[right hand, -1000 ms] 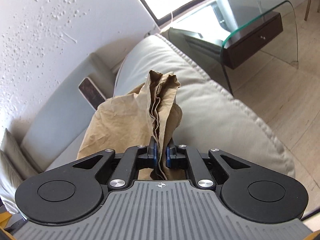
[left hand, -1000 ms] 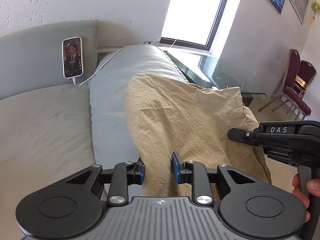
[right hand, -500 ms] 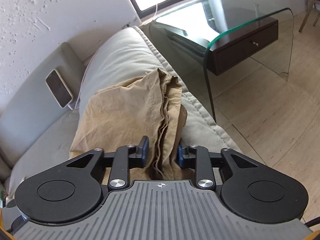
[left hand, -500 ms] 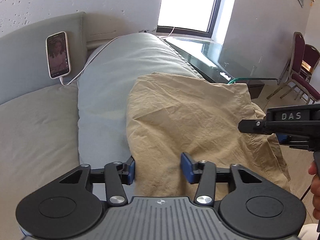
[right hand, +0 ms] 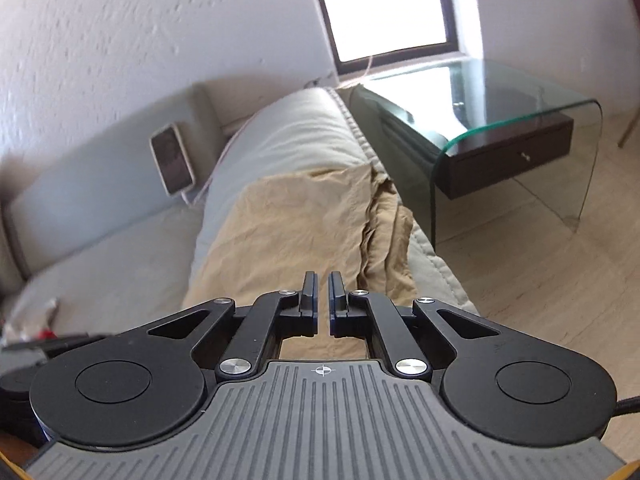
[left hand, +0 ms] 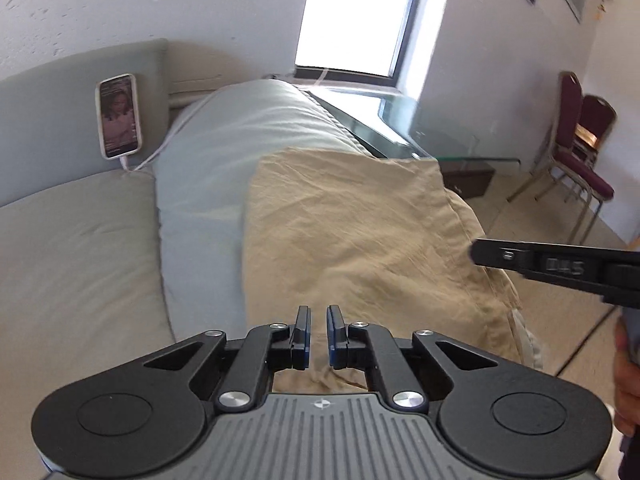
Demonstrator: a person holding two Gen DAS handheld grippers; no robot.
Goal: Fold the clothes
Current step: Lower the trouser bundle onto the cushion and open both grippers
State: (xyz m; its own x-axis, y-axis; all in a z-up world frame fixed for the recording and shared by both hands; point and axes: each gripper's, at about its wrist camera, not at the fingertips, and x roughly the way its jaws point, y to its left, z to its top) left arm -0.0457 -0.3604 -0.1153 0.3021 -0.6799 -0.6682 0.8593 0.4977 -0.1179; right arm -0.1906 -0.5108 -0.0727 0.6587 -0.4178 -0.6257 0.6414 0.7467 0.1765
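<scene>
Tan, crumpled cotton — a garment (left hand: 352, 240) we cannot name more closely — lies draped over the padded arm of the grey sofa (left hand: 224, 136), its broad upper layer spread fairly flat while stacked edges bunch along the side toward the floor, at about 1 o'clock from our right gripper (right hand: 323, 300) in the right wrist view. That layering reads as cloth already doubled over itself, and the rounded arm serves as the bench because it holds the fabric up at working height.

Our left gripper (left hand: 318, 338) hangs just above the near hem with its blue pads nearly together, a thin gap between them and no fabric in it. The right gripper stands the same way — narrow slot, nothing pinched. In the left wrist view it reaches in from 3 o'clock, beside the garment's hanging edge, the person's hand (left hand: 626, 384) showing at the frame's rim.

A phone (left hand: 119, 116) leans against the backrest at 10 o'clock with its white cable (left hand: 160, 152) trailing over the cushion, well apart from the cloth. A glass side table (right hand: 516, 120) stands at 2 o'clock beyond the sofa arm.

We judge this fits either a pause between folds or a finished fold; the pictures do not settle which.
</scene>
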